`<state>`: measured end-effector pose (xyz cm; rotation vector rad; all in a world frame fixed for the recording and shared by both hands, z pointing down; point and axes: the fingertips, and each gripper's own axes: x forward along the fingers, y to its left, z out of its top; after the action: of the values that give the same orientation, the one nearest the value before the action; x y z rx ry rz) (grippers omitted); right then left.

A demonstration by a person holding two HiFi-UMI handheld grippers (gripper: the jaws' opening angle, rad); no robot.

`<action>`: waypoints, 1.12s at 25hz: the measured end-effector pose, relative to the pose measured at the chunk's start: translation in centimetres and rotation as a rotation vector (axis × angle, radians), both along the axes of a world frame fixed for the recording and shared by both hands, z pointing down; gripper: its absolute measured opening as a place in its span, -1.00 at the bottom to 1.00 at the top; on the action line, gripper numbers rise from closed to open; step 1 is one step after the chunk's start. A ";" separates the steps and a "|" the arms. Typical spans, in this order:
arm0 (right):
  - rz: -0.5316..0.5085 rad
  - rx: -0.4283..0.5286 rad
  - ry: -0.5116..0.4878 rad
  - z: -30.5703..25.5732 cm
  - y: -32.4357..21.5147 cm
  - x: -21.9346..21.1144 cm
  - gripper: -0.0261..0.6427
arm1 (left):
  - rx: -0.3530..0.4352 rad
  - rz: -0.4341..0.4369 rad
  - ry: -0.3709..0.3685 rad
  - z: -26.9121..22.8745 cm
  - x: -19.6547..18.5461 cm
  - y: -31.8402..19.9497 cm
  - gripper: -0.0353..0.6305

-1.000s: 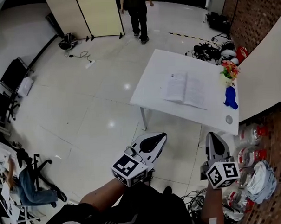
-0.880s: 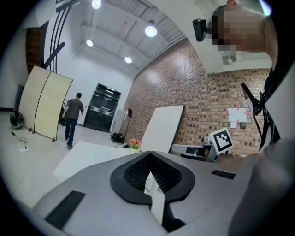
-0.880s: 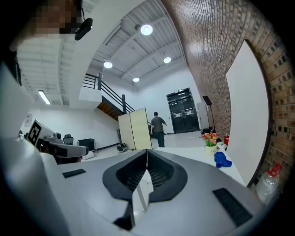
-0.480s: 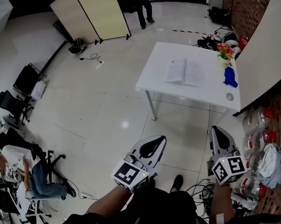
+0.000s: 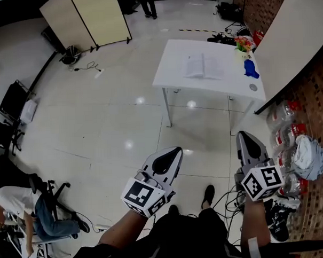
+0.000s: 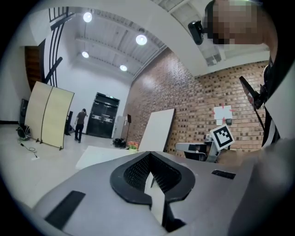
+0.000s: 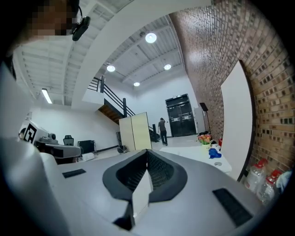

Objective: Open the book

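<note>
The book (image 5: 203,65) lies with its pages spread on the white tabletop (image 5: 167,72), far across the floor (image 5: 97,118) and well apart from both hand-held grippers. Its print is too small to read. In the two gripper views the book cannot be made out: each gripper's grey body fills the lower half, and only a strip of the tabletop shows past it. The left hand-held gripper (image 5: 176,150) is closed, its jaws meeting at the tip with nothing between them. The right hand-held gripper (image 5: 243,134) is closed and empty too. The forearms behind them run out of the head view at its bottom edge. At the tabletop's far right end stand flowers (image 5: 244,42), then a blue thing (image 5: 249,68) whose kind cannot be told, and a small round thing (image 5: 253,87) near the edge. A standing person (image 5: 148,3) is cut off by the top of the head view, and a seated person (image 5: 31,211) at the lower left is partly out of frame. Bottles (image 5: 283,115) by the brick wall (image 5: 304,93) show red parts, but any label is too blurred to read. The only clear markings are the black-and-white square markers on each gripper's cube (image 5: 142,194), which carry no letters.
</note>
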<state>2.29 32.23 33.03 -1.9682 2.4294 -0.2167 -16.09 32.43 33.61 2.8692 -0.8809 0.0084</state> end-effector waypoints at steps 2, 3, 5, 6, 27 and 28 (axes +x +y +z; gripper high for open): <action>-0.009 -0.004 0.007 -0.1 1.6 -1.3 -0.92 | 0.002 0.015 -0.003 -0.4 -0.6 0.9 -0.91; -0.015 -0.010 0.012 0.0 2.4 -1.9 -0.92 | 0.007 0.018 -0.003 -0.7 -1.0 1.4 -0.91; -0.022 -0.019 0.015 0.1 3.9 -2.6 -0.92 | 0.017 0.009 0.001 -1.2 -1.5 2.3 -0.91; -0.024 -0.020 0.012 0.1 4.6 -2.7 -0.92 | 0.019 0.000 0.004 -1.3 -1.7 2.7 -0.91; -0.003 -0.006 0.062 -1.5 10.1 -0.7 -0.92 | 0.039 0.027 0.013 -3.6 0.9 7.3 -0.91; -0.002 -0.009 0.058 -1.4 10.3 -0.7 -0.92 | 0.038 0.030 0.011 -3.5 0.9 7.4 -0.91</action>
<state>1.61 42.52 31.63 -2.0034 2.4696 -0.1726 -15.15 39.87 30.11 2.9140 -0.8453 -0.0209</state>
